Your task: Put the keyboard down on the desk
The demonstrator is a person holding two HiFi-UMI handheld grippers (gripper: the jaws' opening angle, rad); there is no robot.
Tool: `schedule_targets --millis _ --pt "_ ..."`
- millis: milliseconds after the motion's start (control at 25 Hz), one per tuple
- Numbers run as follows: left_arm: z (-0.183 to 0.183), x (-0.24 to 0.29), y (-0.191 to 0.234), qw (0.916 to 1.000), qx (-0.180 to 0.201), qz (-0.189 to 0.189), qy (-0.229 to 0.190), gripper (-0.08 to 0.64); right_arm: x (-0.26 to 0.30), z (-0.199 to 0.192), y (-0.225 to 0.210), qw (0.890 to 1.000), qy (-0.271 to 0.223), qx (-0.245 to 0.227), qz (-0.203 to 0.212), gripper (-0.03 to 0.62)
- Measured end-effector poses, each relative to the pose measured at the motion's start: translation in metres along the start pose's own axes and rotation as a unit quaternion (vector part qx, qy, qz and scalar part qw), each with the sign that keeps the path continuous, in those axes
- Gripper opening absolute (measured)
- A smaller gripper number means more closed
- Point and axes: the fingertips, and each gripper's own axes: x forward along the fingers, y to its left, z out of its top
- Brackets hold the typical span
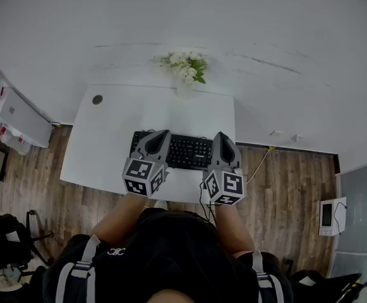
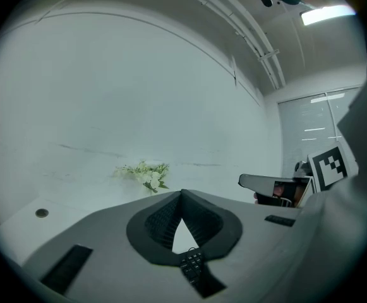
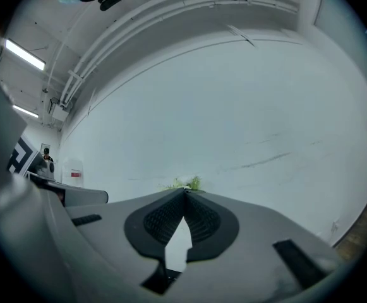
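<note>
I see a white wall (image 1: 183, 17) beyond the fingertips (image 1: 161, 137), white flowers (image 1: 186, 65) against it, wood-plank floor (image 1: 290, 188) off to their right, a strip light (image 2: 328, 14) overhead.

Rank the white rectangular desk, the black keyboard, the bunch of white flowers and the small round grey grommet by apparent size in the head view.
Largest to smallest:
1. white rectangular desk
2. black keyboard
3. bunch of white flowers, clearly narrower than the keyboard
4. small round grey grommet
</note>
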Motion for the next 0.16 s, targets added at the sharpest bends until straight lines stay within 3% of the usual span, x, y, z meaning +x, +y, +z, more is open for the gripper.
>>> schedule_targets --millis 160 --pt "-0.0010 -0.0016 0.0024 1.0000 0.001 0.005 0.000 0.000 -0.0016 0.0003 0.0024 1.000 -0.002 -0.002 0.003 -0.002"
